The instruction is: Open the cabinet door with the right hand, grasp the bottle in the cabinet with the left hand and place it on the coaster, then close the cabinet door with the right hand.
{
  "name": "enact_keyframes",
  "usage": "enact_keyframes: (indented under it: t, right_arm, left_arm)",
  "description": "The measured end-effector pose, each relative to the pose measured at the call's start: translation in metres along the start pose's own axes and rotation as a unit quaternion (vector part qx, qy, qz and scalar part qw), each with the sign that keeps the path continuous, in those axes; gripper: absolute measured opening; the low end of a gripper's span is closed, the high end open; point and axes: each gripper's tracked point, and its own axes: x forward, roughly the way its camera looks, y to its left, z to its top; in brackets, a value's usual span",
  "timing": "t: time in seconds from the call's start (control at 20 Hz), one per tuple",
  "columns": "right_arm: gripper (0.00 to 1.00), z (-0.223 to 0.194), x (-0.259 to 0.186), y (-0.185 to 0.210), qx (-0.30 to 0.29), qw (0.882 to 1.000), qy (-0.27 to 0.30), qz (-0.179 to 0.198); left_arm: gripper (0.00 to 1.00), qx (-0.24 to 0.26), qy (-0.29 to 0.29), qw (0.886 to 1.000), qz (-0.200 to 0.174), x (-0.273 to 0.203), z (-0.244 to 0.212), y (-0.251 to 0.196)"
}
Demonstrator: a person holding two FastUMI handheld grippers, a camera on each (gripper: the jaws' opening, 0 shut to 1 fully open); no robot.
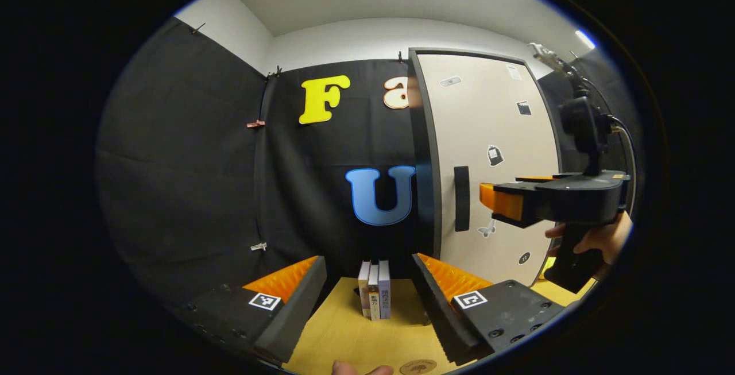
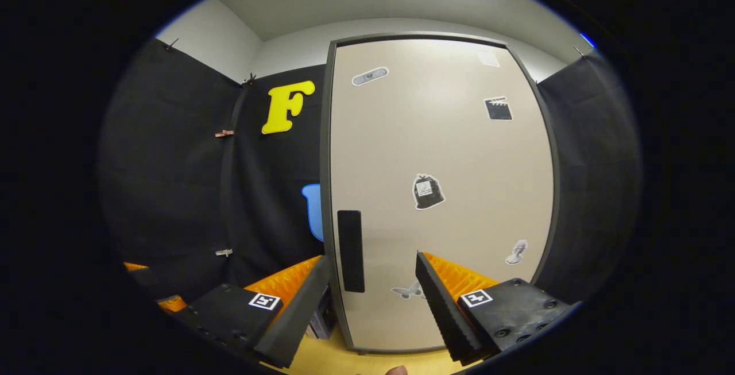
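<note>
The cabinet (image 2: 442,151) stands upright on the wooden table with its beige door (image 1: 494,122) closed, so its inside is hidden. A black vertical handle (image 2: 351,251) sits near the door's left edge. My right gripper (image 2: 372,260) is open and faces the door, with the handle seen between its fingers, nearer the left one. In the left gripper view that right gripper (image 1: 488,203) hovers just right of the handle (image 1: 461,198), held by a hand (image 1: 597,240). My left gripper (image 1: 367,266) is open and holds nothing, left of the cabinet. A round coaster (image 1: 418,367) lies on the table near the front edge.
Three books (image 1: 374,297) stand upright on the table (image 1: 344,335) beside the cabinet's left side, ahead of my left gripper. Black cloth walls close the booth at the back and both sides. Stickers dot the door. A fingertip (image 1: 356,369) shows at the table's front edge.
</note>
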Motion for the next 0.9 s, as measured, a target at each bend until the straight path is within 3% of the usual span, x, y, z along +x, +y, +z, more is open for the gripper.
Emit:
enact_keyframes:
  t: [0.45,0.6,0.7,0.75,0.85,0.9]
  right_arm:
    - [0.93,-0.046,0.074,0.019,-0.006,0.999,0.043,0.004]
    - [0.57,-0.048,0.083,0.021,-0.005,0.999,0.038,-0.002]
    - [0.50,-0.049,0.081,0.028,0.001,0.999,0.041,0.006]
    - [0.54,-0.044,0.077,0.017,-0.004,0.999,0.042,-0.018]
    - [0.30,-0.048,0.084,0.014,-0.007,0.999,0.038,-0.023]
    - [0.30,-0.053,0.086,0.017,-0.019,0.999,0.035,-0.020]
  left_arm:
    - [0.93,-0.005,0.012,1.000,0.015,0.015,-0.012,0.015]
    - [0.93,-0.005,0.013,1.000,0.019,0.019,-0.013,0.020]
    - [0.94,-0.004,0.017,1.000,0.022,0.020,-0.014,0.023]
    - [0.94,-0.003,0.018,1.000,0.024,0.022,-0.015,0.025]
    - [0.94,-0.003,0.020,0.999,0.027,0.018,-0.016,0.027]
    - [0.94,-0.004,0.020,0.999,0.027,0.016,-0.016,0.027]
